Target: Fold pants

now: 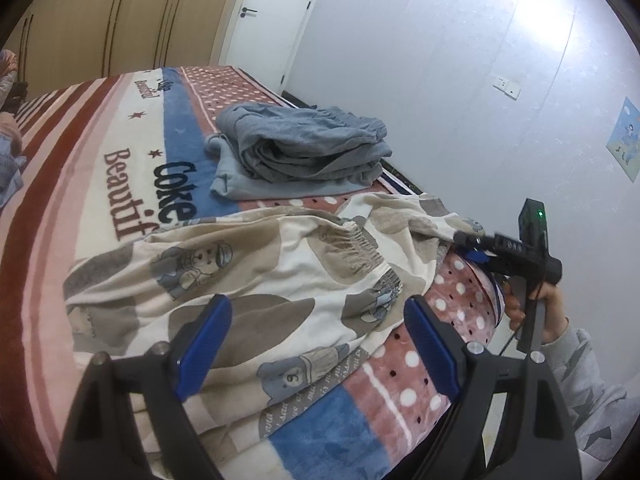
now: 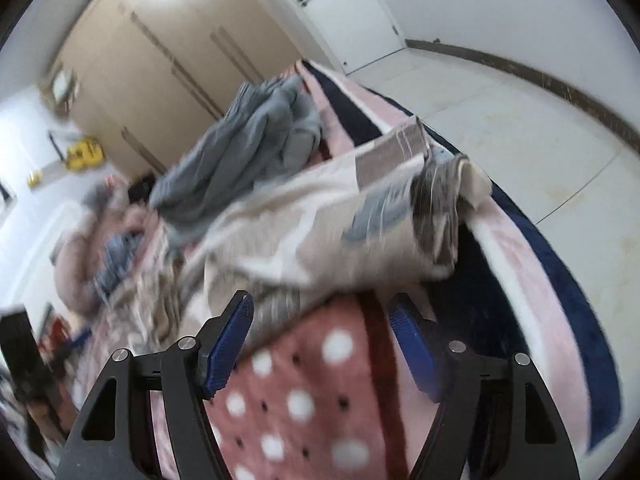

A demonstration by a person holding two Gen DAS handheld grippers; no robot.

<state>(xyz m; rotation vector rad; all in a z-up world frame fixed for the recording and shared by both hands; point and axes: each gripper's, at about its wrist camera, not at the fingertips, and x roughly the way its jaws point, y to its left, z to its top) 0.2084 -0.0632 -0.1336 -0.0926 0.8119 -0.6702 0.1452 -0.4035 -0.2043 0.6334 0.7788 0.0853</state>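
We have the patterned pants (image 1: 256, 280) lying across the near part of the bed (image 1: 80, 128), their elastic waistband (image 1: 360, 240) bunched up towards the bed's right edge and the legs running off towards the left side. By our reading the fold is only partly made: in the right wrist view one leg end (image 2: 400, 184) looks doubled over near the bed's edge, but that picture is smeared, so we cannot tell how neat the layers are. The cloth is loose and rumpled, with no tidy rectangle yet; we judge that squaring the edges and at least one more fold remain.

Further along the same edge sits a grey pile (image 1: 312, 148) of already folded clothes (two pieces, the darker one on top of a paler blue-grey one), which may show the shape we are after.

The pants are soft fleece-like fabric, cream with large taupe and grey blotches and little bear figures, gathered into ridges at the waistband. The blanket beneath is plush too, in red stripes, a blue band with lettering and a pink field of white dots.

Our left gripper (image 1: 316, 344) hovers above the pants with its blue ribbed pads spread wide and nothing between them. Our right gripper (image 2: 320, 344) is likewise parted over the dotted blanket, just short of the pants, pinching nothing.
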